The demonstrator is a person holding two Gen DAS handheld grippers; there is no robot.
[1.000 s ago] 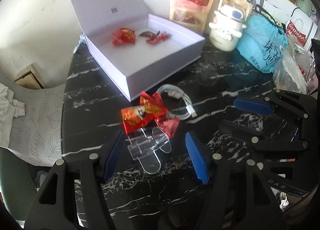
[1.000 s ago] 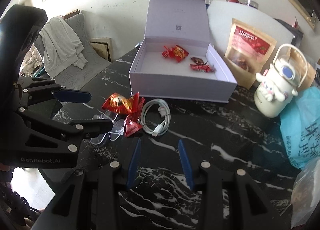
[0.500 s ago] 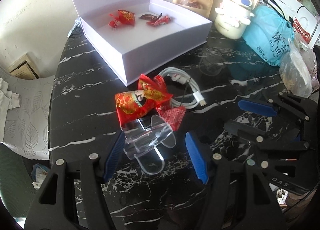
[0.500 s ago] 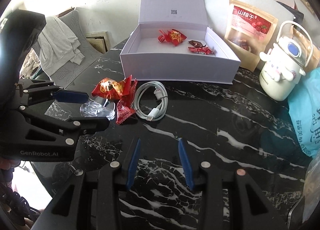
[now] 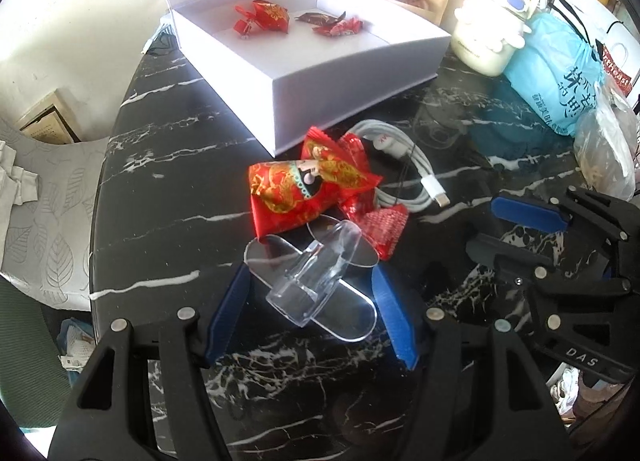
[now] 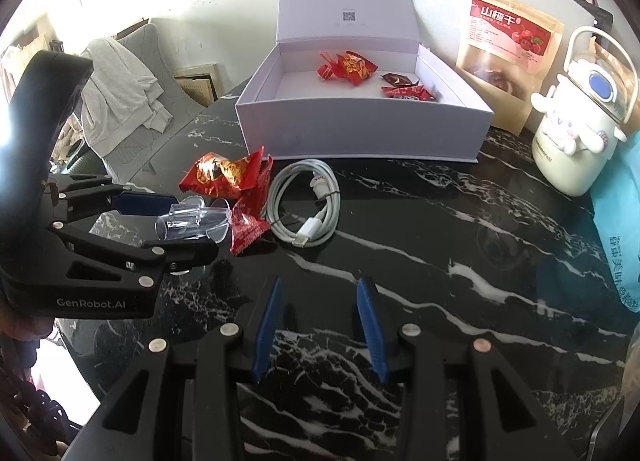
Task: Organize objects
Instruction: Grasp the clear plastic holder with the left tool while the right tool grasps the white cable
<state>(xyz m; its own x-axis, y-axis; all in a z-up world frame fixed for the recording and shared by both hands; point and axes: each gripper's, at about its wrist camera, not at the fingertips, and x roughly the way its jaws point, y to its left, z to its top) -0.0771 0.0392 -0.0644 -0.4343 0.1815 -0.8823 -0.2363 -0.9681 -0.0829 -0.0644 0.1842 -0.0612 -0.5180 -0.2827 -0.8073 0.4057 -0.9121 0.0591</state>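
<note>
Item: clear acrylic stand (image 5: 316,277) — on the black marble table (image 5: 168,165), directly between my left gripper (image 5: 314,313) pads, spread apart, not touching. Long axis ran forward, toward the red candy wrappers (image 5: 304,189). Right gripper (image 6: 320,325) — parted, empty, farther off.

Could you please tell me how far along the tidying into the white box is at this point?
Done: a few red candies lie in the white box. In hand: the left claw, open, straddles the clear stand. Left: loose candies and the white cable.
</note>
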